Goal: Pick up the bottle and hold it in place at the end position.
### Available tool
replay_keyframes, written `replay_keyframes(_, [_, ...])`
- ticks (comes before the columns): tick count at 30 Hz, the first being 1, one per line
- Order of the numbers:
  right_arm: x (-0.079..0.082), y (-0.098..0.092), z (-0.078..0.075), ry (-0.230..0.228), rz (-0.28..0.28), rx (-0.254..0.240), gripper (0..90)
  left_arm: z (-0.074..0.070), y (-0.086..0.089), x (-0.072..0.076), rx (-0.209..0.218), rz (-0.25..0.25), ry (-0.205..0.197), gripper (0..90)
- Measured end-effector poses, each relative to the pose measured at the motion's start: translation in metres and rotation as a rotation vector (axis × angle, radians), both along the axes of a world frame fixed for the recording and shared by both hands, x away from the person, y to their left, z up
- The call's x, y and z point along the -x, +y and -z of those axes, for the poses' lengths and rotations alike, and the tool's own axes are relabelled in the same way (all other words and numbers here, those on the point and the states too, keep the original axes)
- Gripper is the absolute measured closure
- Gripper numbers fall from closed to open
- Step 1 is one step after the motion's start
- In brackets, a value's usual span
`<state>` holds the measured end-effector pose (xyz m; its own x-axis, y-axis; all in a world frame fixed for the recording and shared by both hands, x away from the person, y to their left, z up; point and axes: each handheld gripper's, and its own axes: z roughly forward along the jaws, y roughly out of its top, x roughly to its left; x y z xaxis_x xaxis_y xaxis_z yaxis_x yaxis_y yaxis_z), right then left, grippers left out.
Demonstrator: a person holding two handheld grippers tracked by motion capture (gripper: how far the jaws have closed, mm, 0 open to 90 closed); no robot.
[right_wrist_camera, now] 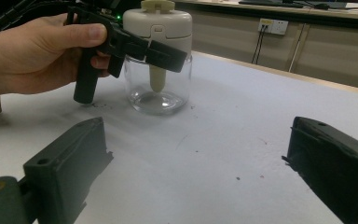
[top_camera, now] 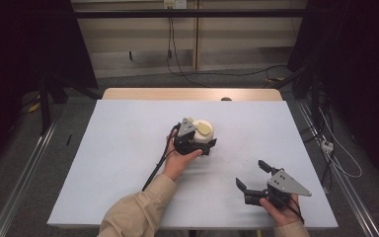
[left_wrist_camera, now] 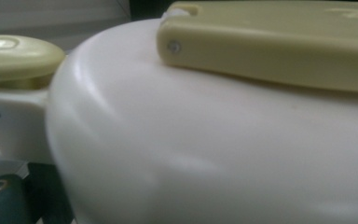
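Cream lid up close, bearing yellow-green handle.

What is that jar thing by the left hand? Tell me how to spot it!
Look at the white table, near its middle. There stands a jar with clear glass below and a cream lid with a pale yellow knob on top. The left gripper is right against it, while the right gripper sits apart, near the table's front edge.

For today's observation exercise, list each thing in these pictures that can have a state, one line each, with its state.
Glass jar: upright on the table, empty, cream lid on.
Lid: seated on the jar, its flap down.
Left gripper: jaws at the jar just under the lid; whether clamped cannot be told.
Right gripper: open, holding nothing, apart from the jar.
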<state>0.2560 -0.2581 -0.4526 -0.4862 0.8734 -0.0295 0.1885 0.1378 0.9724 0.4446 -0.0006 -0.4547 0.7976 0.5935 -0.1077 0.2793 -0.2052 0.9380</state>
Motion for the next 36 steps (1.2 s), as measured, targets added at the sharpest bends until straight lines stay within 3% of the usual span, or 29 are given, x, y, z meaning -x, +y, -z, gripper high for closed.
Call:
replay_keyframes(9, [-0.002,0.001,0.001,0.013,0.000,-0.002,4.3,0.002,0.000,0.002,0.011,-0.010,-0.010,5.8])
replay_keyframes(15, [-0.011,0.007,0.001,0.069,0.001,-0.009,4.2,0.002,0.001,0.002,0.014,-0.011,-0.018,5.8])
replay_keyframes(24, [-0.027,0.019,-0.011,0.144,-0.002,-0.051,6.5,0.003,0.000,0.002,0.013,-0.008,-0.019,5.8])
replay_keyframes(36, [-0.050,0.035,-0.028,0.157,-0.014,-0.050,18.9,0.002,0.000,0.002,0.009,-0.008,-0.018,5.8])
